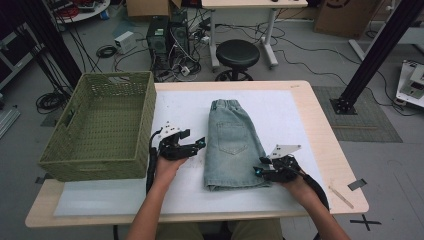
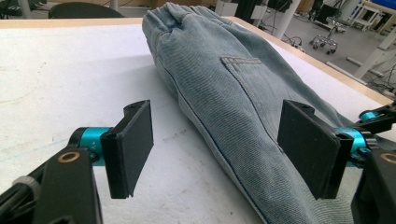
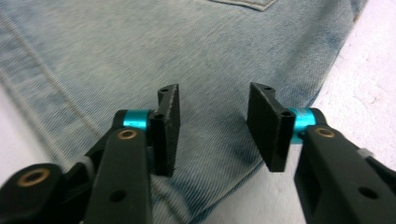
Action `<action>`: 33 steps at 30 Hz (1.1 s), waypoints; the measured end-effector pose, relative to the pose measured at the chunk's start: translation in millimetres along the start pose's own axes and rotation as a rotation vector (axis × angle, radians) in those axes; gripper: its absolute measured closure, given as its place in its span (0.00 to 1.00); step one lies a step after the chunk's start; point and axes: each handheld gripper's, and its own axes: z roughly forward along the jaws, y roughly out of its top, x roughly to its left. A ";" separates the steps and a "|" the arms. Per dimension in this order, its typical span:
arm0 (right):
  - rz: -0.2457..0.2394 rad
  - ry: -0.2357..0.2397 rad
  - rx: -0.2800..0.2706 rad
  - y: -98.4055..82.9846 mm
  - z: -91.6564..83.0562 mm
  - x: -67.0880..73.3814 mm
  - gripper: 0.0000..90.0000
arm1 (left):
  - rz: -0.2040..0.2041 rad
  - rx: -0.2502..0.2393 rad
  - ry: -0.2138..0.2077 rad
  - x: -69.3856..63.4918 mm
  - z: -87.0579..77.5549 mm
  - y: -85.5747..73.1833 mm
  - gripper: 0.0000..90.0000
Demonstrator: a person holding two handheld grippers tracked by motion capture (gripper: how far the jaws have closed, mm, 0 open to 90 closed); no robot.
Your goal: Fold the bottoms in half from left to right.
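Note:
Folded light-blue denim shorts [image 1: 232, 145] lie on the white mat [image 1: 285, 110], waistband at the far end. My left gripper [image 1: 200, 142] rests just left of the shorts' left edge, jaws wide open. In the left gripper view the shorts [image 2: 224, 84] run between and beyond its pads [image 2: 135, 144], which touch nothing. My right gripper [image 1: 259, 172] sits at the shorts' near right corner. In the right gripper view it [image 3: 212, 126] stands open, low over the denim [image 3: 140, 56] beside the hem's edge, with no fold caught between its pads.
A green woven basket [image 1: 95, 167] stands on the table's left side, close to my left hand. The wooden table edge [image 1: 327, 150] runs along the right. A black stool [image 1: 237, 52] and a computer tower [image 1: 157, 35] stand on the floor beyond.

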 end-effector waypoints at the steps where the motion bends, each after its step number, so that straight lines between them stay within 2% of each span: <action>1: 0.003 0.004 -0.018 -0.8 -2.4 0.8 0.60 | 0.001 0.001 0.000 0.1 0.1 -0.1 0.30; 3: 0.017 0.040 -0.053 -1.7 -7.1 3.2 0.61 | -0.001 0.001 0.002 0.6 -0.1 -0.1 0.30; 7: -0.028 0.042 0.004 -6.7 -3.9 7.6 0.61 | -0.002 -0.002 0.001 0.8 -0.7 0.0 0.30; 9: -0.016 0.057 -0.016 -6.2 -5.0 5.3 0.59 | 0.002 0.000 -0.005 0.3 -0.9 0.1 0.30; 12: 0.025 0.067 -0.094 2.8 -10.9 -0.9 0.52 | 0.010 -0.002 -0.009 -1.3 -1.4 0.2 0.28; 16: 0.057 0.046 -0.171 23.4 -8.9 -11.6 0.39 | 0.022 -0.005 -0.010 -1.4 -2.9 0.5 0.28; 21: 0.083 -0.012 -0.204 57.7 9.6 -27.9 0.30 | 0.031 0.008 -0.012 -2.5 -2.2 -0.9 0.28; 25: 0.123 -0.001 -0.239 89.6 29.6 -42.1 0.24 | 0.044 0.015 -0.021 -3.7 -2.3 -3.1 0.28; 30: 0.140 -0.024 -0.243 120.1 51.6 -52.3 0.24 | 0.049 0.018 -0.015 -2.7 -4.6 -6.1 0.28; 33: 0.165 -0.016 -0.247 133.4 63.0 -58.5 0.24 | 0.055 0.014 -0.014 -2.1 -8.0 -8.3 0.28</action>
